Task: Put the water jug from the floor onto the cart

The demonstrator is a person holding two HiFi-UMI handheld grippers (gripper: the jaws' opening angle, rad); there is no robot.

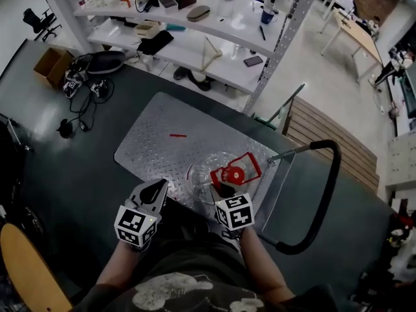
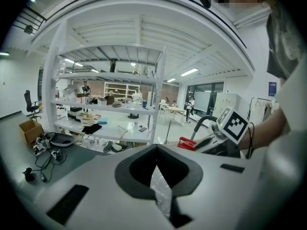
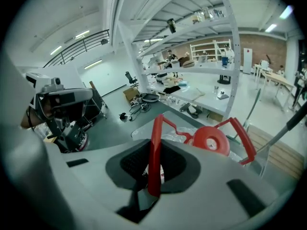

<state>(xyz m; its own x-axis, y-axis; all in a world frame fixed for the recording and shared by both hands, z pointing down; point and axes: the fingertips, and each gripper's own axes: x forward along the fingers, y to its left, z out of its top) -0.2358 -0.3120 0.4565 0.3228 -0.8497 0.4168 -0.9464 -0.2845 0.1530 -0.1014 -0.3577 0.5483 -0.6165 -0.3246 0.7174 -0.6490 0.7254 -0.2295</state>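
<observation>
Though clamped on the thin red handle of the water jug, risks losing it from the right gripper: whole weight on one narrow hold, free to swing or twist loose over the near end of the cart and its checker-plate deck, at the lower centre of the head view. Gets no support from the left gripper, jaws drawn together on nothing just left of the jug. Could also land too close to the deck edge beside the black push bar at lower right and topple back to the floor.
</observation>
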